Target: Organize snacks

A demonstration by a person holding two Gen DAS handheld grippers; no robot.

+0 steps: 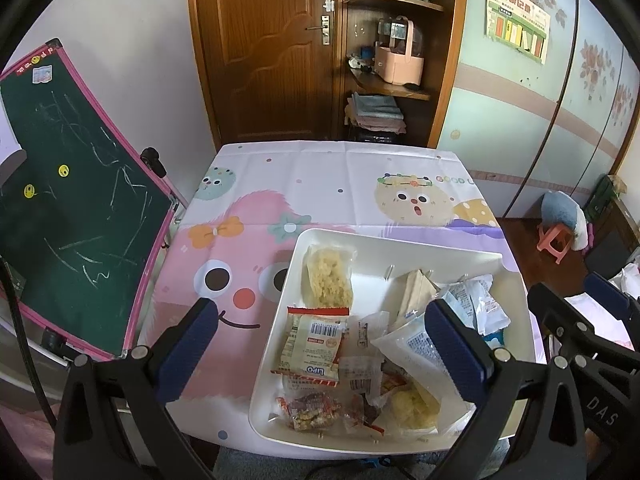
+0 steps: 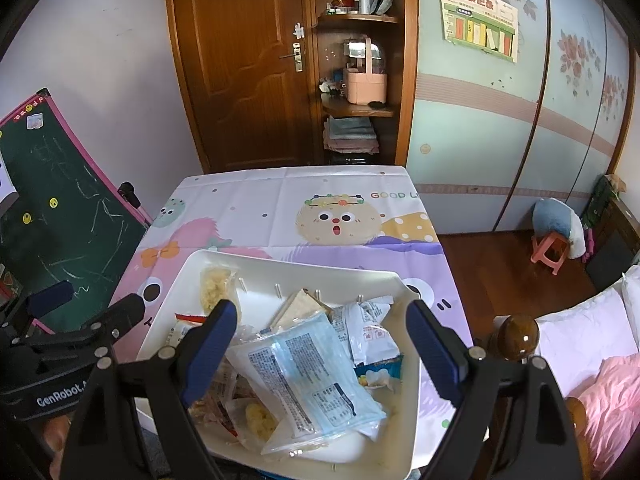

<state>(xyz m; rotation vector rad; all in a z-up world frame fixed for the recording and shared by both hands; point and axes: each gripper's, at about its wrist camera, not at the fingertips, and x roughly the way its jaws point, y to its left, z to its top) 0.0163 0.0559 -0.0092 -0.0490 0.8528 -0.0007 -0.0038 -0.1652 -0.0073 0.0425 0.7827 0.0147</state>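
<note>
A white tray (image 1: 492, 258) (image 2: 404, 280) full of several wrapped snacks sits on the near part of the table. It holds a yellow cake pack (image 1: 329, 280) (image 2: 214, 290), a red-and-white Lipo pack (image 1: 314, 338), a large blue-and-white bag (image 2: 316, 376) (image 1: 416, 346), a brown wedge pack (image 2: 302, 306) (image 1: 414, 288) and small white packets (image 2: 370, 330). My left gripper (image 1: 326, 340) is open above the tray's left side. My right gripper (image 2: 324, 348) is open above the blue-and-white bag. Both are empty. The other gripper shows at each view's edge.
The table has a cartoon-print cloth (image 1: 320, 184) (image 2: 304, 200). A green chalkboard with a pink frame (image 1: 68, 200) (image 2: 56, 216) leans at the left. A wooden door and shelves (image 1: 280, 48) stand behind. A pink stool (image 2: 550, 250) and a bed (image 2: 592, 360) are at the right.
</note>
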